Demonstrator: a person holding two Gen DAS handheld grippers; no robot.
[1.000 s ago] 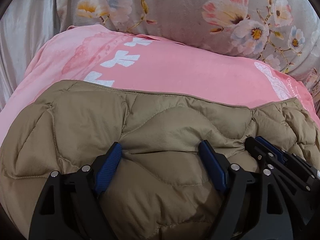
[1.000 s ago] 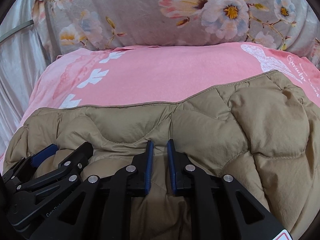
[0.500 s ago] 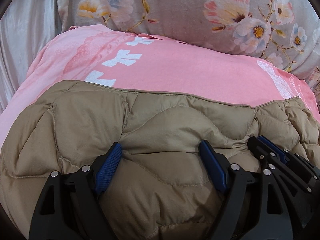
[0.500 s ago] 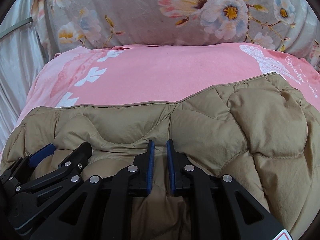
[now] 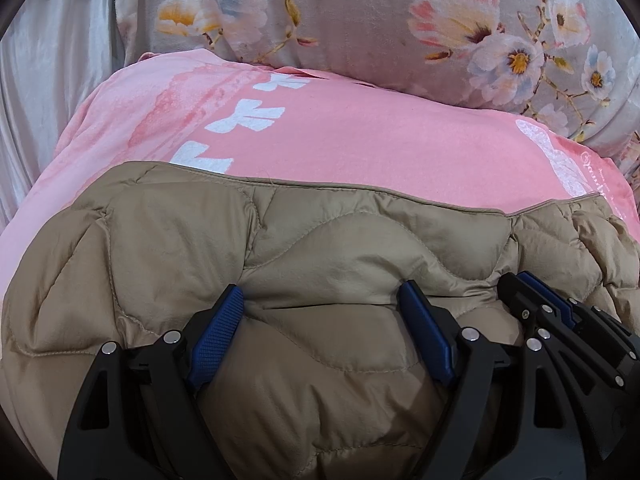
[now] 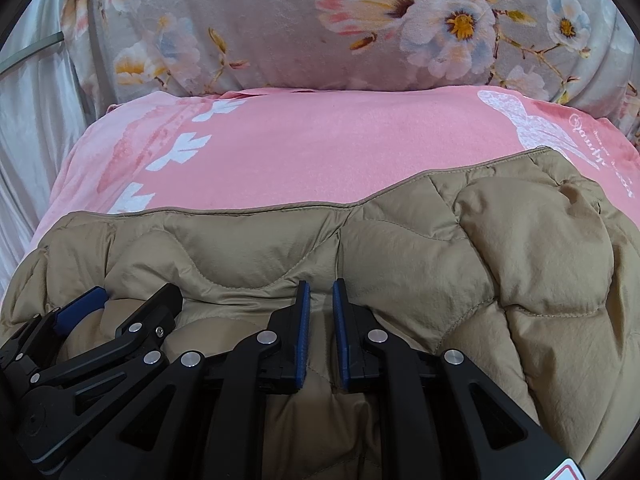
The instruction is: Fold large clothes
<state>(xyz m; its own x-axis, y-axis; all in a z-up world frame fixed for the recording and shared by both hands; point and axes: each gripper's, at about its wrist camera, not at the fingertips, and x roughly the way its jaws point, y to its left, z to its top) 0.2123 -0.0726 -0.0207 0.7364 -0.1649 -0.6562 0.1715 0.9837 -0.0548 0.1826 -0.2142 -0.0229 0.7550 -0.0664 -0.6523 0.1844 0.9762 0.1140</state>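
My left gripper [image 5: 322, 300] spread wide, pads astride puffy fold of jacket [image 5: 320, 240], pinch unclear. My right gripper [image 6: 320, 300] nearly closed, nipping thin ridge. Jacket under both, on pink blanket [image 5: 360, 136] ahead. Soft, light, slippery shell: grab seams or hem.

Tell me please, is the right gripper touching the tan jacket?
Touching. In the right wrist view the right gripper has its nearly closed blue pads pinched on a fold of the tan jacket.

The jacket [image 5: 320, 248] lies on the blanket [image 5: 360, 140], the pillow [image 5: 380, 20] behind both.
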